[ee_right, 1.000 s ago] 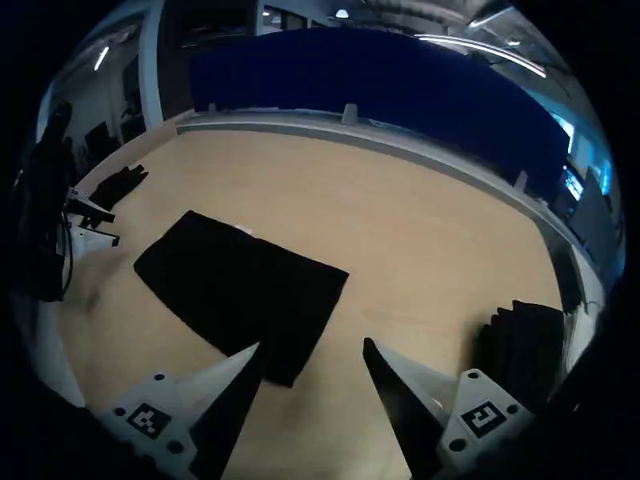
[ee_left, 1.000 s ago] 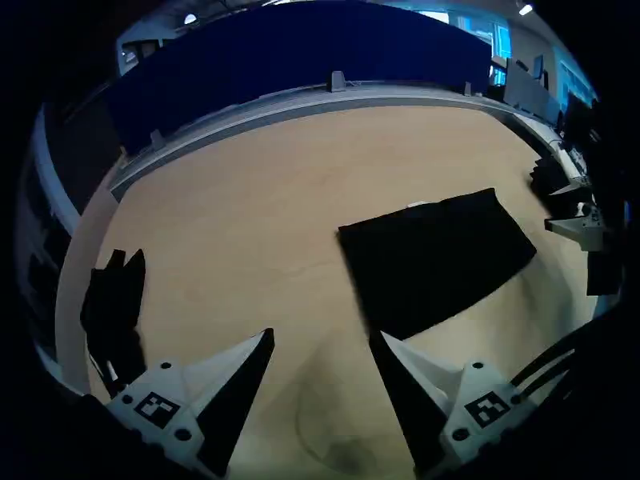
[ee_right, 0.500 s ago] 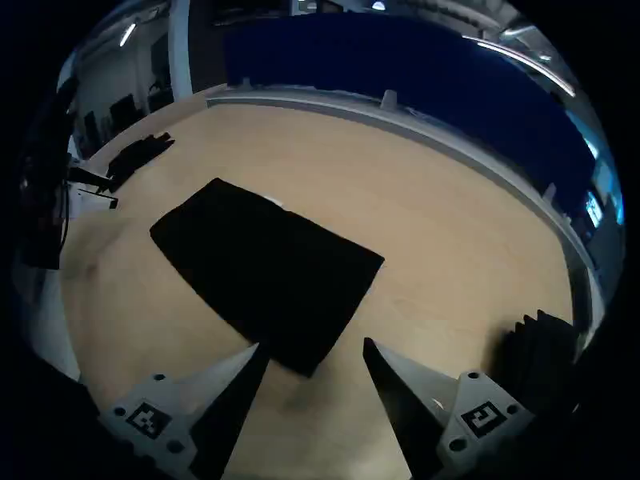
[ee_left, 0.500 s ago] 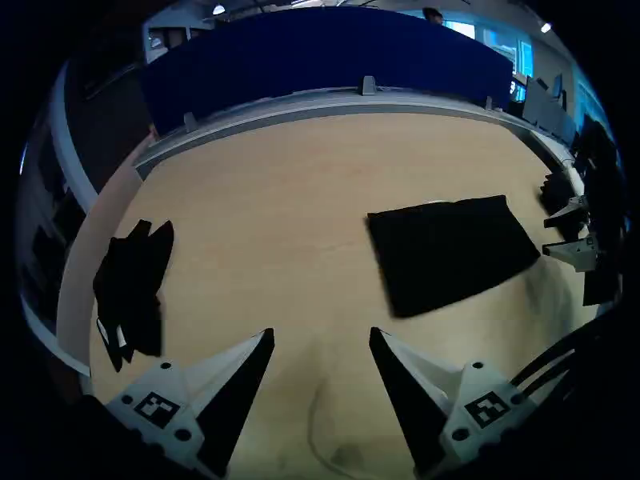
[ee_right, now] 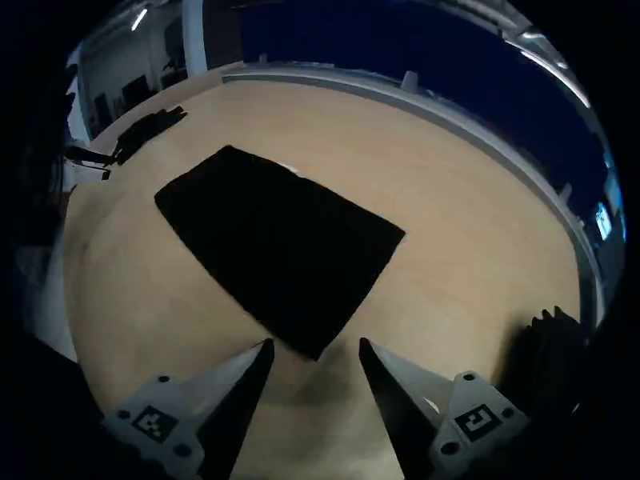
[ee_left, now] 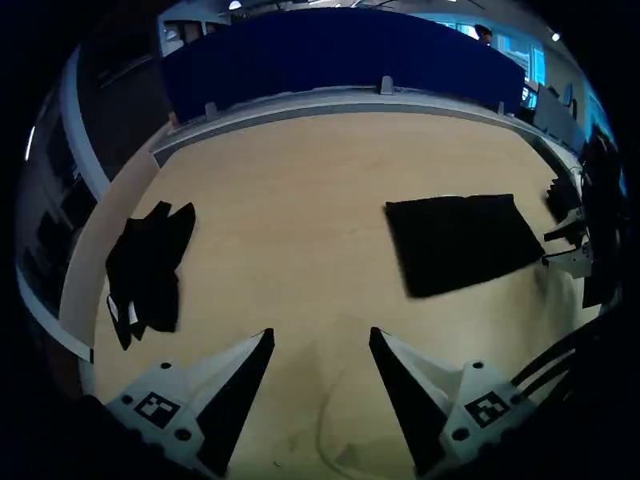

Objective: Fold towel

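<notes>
Left gripper (ee_left: 320, 331) and right gripper (ee_right: 314, 342) both hang over the pale wood worktop (ee_left: 280, 184), jaws parted, gripping nothing.
In the left gripper view I see a black cloth heap (ee_left: 148, 268) near the worktop's left edge, then the black towel (ee_left: 462, 240) lying flat toward its right edge. A blue partition (ee_left: 336, 48) runs along the far edge, with office beyond. In the right gripper view the towel's near corner lies just ahead of that gripper, and a dark stack (ee_right: 548, 352) sits by the right edge.
</notes>
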Available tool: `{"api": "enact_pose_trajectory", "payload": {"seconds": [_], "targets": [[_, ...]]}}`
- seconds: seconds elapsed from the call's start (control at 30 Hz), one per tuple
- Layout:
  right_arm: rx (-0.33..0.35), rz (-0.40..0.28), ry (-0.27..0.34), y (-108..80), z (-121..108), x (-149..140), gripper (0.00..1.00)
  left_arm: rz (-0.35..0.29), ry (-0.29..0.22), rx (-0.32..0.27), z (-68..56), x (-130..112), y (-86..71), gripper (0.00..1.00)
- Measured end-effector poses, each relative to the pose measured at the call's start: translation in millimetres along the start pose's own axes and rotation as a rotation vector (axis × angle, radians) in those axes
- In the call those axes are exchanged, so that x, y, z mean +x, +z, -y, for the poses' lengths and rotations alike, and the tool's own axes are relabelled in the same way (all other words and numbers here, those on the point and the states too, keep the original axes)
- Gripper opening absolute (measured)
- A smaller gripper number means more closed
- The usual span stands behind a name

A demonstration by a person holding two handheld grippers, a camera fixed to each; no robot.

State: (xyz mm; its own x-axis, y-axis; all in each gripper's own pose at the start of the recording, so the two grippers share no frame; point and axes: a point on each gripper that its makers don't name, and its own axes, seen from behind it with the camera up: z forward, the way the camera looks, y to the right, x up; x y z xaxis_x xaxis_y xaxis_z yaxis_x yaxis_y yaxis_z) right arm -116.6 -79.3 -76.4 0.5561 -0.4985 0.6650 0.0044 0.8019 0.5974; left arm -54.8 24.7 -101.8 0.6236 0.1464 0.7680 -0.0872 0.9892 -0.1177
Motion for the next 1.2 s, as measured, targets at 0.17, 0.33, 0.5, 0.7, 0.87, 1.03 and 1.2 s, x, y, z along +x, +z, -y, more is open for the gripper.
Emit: {"api": "enact_pose_trajectory", "payload": {"seconds": [0.17, 0.33, 0.5, 0.7, 0.87, 1.03, 1.2], "targets": [[0.017, 0.018, -0.015, 2.8, 3, -7, 0.63, 0.003, -0.01, 0.007, 4.8, -5, -3.5, 0.88], [0.036, 0.025, -0.015, 5.1, 6, -8, 0.48, 0.004, -0.015, 0.012, 7.9, -7, -6.6, 0.88], [0.046, 0.032, 0.001, 7.6, 6, -8, 0.26, 0.005, -0.022, 0.011, 7.8, -8, -8.9, 0.88], [0.043, 0.025, 0.006, 8.7, 3, -7, 0.05, 0.007, -0.024, 0.013, 8.6, -11, -9.6, 0.88], [0.042, 0.008, 0.003, 7.5, 2, -1, 0.03, 0.007, -0.03, 0.015, 10.8, -12, -10.8, 0.88], [0.029, -0.018, -0.017, 1.7, 0, 11, 0.03, 0.005, -0.036, 0.018, 13.2, -11, -13.9, 0.88], [0.018, -0.056, -0.052, -9.8, -1, 34, 0.03, 0.003, -0.039, 0.02, 15.1, -11, -17.6, 0.88]]}}
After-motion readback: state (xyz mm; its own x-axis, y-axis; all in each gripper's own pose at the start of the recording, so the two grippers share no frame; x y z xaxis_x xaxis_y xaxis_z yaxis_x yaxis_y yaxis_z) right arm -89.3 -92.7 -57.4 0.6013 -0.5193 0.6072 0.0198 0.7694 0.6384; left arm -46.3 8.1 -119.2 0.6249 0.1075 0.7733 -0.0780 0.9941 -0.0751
